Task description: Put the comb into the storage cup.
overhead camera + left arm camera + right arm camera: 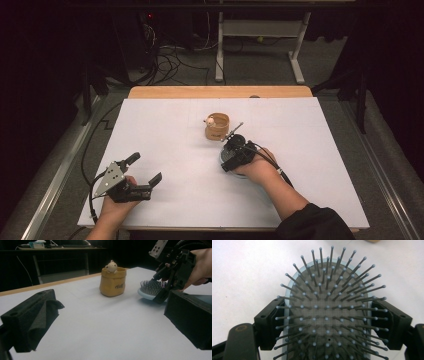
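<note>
Both right gripper (pixel 332 322) jaws flank the hairbrush (pixel 329 312) head

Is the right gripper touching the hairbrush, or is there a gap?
Touching. In the right gripper view, the right gripper has both black fingers pressed against the pale blue edges of the hairbrush, one on each side.

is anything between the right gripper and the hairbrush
Nothing visible: the right gripper already has its jaws on either side of the hairbrush head, pressed to its pale blue rim.
</note>
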`<state>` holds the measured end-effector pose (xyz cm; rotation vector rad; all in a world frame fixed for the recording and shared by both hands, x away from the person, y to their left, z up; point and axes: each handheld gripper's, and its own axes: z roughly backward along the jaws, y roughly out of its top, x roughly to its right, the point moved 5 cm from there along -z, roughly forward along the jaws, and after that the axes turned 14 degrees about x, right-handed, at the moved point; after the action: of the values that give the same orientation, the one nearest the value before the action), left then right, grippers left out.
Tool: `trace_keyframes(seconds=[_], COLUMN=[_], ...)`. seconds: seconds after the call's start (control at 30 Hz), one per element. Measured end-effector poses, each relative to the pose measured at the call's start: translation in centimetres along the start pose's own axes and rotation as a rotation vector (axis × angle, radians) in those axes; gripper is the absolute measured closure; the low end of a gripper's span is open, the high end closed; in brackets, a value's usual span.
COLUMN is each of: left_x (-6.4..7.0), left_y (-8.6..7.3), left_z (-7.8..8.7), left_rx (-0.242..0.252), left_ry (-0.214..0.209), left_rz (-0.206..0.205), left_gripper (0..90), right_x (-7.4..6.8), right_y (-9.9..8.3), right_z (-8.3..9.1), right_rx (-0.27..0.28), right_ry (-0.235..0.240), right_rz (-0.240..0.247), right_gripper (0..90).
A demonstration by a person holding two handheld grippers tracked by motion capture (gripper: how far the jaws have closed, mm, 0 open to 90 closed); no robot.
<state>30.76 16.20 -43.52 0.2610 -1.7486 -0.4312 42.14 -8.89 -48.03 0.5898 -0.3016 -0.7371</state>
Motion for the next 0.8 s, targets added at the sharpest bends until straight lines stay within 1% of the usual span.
trace_keyframes(seconds=[0.13, 0.17, 0.2, 0.27, 0.3, 0.33, 0.37, 0.43, 0.47, 0.57, 0.67, 0.7, 0.77, 0.8], left_x=[0.0, 0.0, 0.0, 0.0, 0.0, 0.0, 0.0, 0.0, 0.0, 0.0, 0.1, 0.1, 0.0, 0.0], left_y=[0.0, 0.0, 0.0, 0.0, 0.0, 0.0, 0.0, 0.0, 0.0, 0.0, 0.1, 0.0, 0.0, 0.0], left_z=[0.0, 0.0, 0.0, 0.0, 0.0, 0.0, 0.0, 0.0, 0.0, 0.0, 0.0, 0.0, 0.0, 0.0], left_rx=[0.0, 0.001, 0.001, 0.001, 0.001, 0.001, -0.001, 0.0, 0.0, 0.0, 0.003, 0.002, 0.0, 0.0], left_ry=[0.003, 0.002, 0.002, 0.002, 0.003, 0.003, 0.002, 0.001, 0.002, 0.003, 0.006, 0.005, 0.003, 0.002], left_rz=[0.004, 0.003, 0.003, 0.004, 0.004, 0.005, 0.004, 0.004, 0.004, 0.005, 0.01, 0.009, 0.005, 0.003], left_gripper=[0.3, 0.3, 0.2, 0.3, 0.3, 0.3, 0.3, 0.2, 0.3, 0.2, 0.3, 0.2, 0.3, 0.3], right_x=[0.3, 0.3, 0.4, 0.4, 0.5, 0.5, 0.5, 0.7, 0.6, 0.7, 0.9, 0.9, 1.0, 1.0], right_y=[0.2, 0.2, 0.2, 0.3, 0.3, 0.4, 0.4, 0.6, 0.7, 0.9, 1.1, 1.1, 1.2, 1.3], right_z=[0.8, 0.9, 1.1, 1.3, 1.5, 1.7, 1.9, 2.2, 2.4, 3.0, 3.5, 3.7, 4.0, 4.2], right_rx=[0.023, 0.021, 0.027, 0.031, 0.038, 0.039, 0.042, 0.059, 0.059, 0.073, 0.09, 0.092, 0.105, 0.108], right_ry=[-0.007, -0.009, -0.009, -0.013, -0.012, -0.021, -0.02, -0.025, -0.028, -0.033, -0.035, -0.033, -0.04, -0.04], right_rz=[0.004, -0.005, 0.003, 0.0, 0.013, 0.004, 0.006, 0.027, 0.018, 0.013, 0.016, 0.015, 0.03, 0.028], right_gripper=[20.8, 20.8, 20.8, 20.8, 20.8, 20.8, 20.8, 20.8, 20.8, 20.9, 20.9, 20.9, 20.9, 21.0])
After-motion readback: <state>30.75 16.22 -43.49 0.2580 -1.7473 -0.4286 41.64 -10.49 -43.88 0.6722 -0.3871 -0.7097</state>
